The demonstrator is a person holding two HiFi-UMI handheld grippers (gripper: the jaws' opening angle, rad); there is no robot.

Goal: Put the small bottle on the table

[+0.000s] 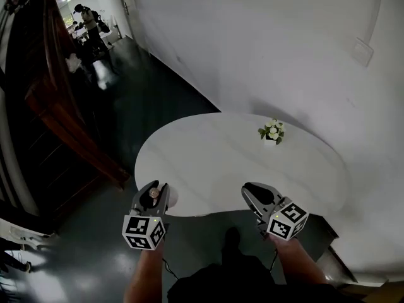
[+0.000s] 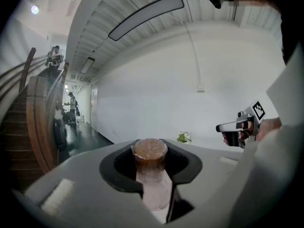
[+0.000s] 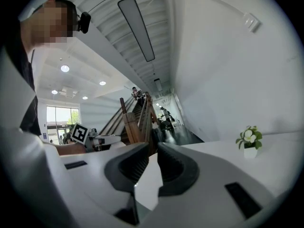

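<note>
A small clear bottle [image 1: 153,194] with a brown cap [image 2: 150,147] stands upright between the jaws of my left gripper [image 1: 154,188], which is shut on it. That gripper hovers at the near left edge of the white oval table [image 1: 214,156]. My right gripper [image 1: 255,192] is over the table's near edge, further right; its jaws stand a narrow gap apart with nothing between them [image 3: 151,163]. The left gripper view shows the right gripper [image 2: 237,127] at the right, and the right gripper view shows the left gripper [image 3: 102,139] at the left.
A small white pot of flowers [image 1: 272,132] stands on the far right part of the table, near the white wall. A dark wooden staircase [image 1: 57,106] rises at the left over a dark glossy floor. People [image 1: 88,17] stand far down the corridor.
</note>
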